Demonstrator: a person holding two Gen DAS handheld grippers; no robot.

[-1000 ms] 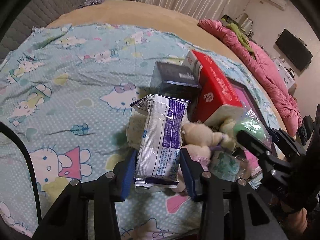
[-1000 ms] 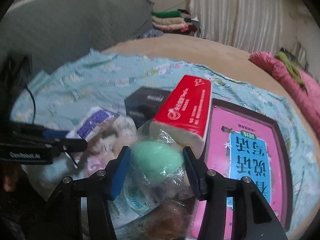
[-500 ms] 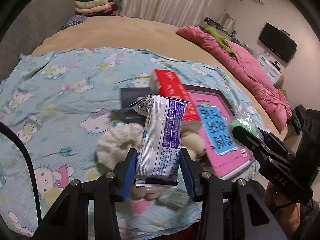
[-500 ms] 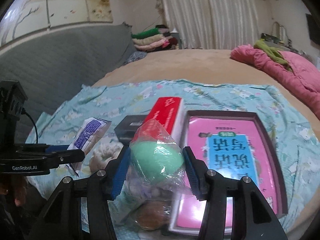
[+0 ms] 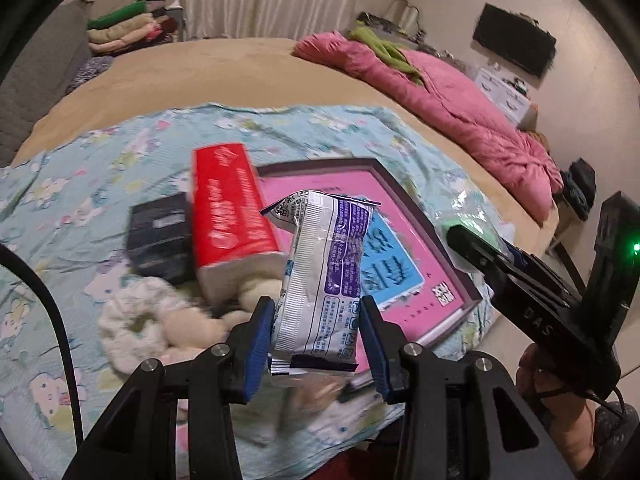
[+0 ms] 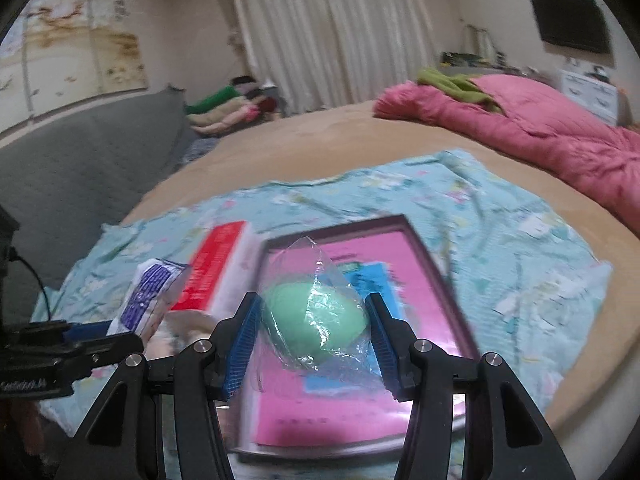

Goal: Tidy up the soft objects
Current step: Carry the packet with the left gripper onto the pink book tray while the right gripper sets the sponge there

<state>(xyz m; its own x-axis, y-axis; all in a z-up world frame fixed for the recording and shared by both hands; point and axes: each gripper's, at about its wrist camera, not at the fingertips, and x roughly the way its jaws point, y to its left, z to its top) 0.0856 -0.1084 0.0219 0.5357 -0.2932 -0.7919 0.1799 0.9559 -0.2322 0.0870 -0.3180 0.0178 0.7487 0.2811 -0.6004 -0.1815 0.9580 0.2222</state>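
Observation:
My left gripper (image 5: 318, 344) is shut on a white and purple tissue packet (image 5: 324, 280), held upright above the bed. My right gripper (image 6: 312, 342) is shut on a green sponge in a clear plastic bag (image 6: 316, 320). It also shows at the right of the left wrist view as the right gripper (image 5: 472, 248). Below them lie a red tissue pack (image 5: 230, 216), a pink book (image 5: 400, 240), a black box (image 5: 160, 236) and cream plush toys (image 5: 136, 320) on the cartoon-print blue sheet (image 5: 80, 200).
A pink quilt (image 6: 540, 136) lies along the bed's far right side. Folded clothes (image 6: 228, 110) are stacked by the grey headboard (image 6: 80, 160). The tan bedspread (image 5: 240, 76) stretches beyond the sheet. A person's hand (image 5: 560, 420) holds the right gripper at the bed's near edge.
Both grippers have lifted and pulled back from the pile with their objects. The views now tilt higher, showing more of the room, and the book and red pack sit farther below.

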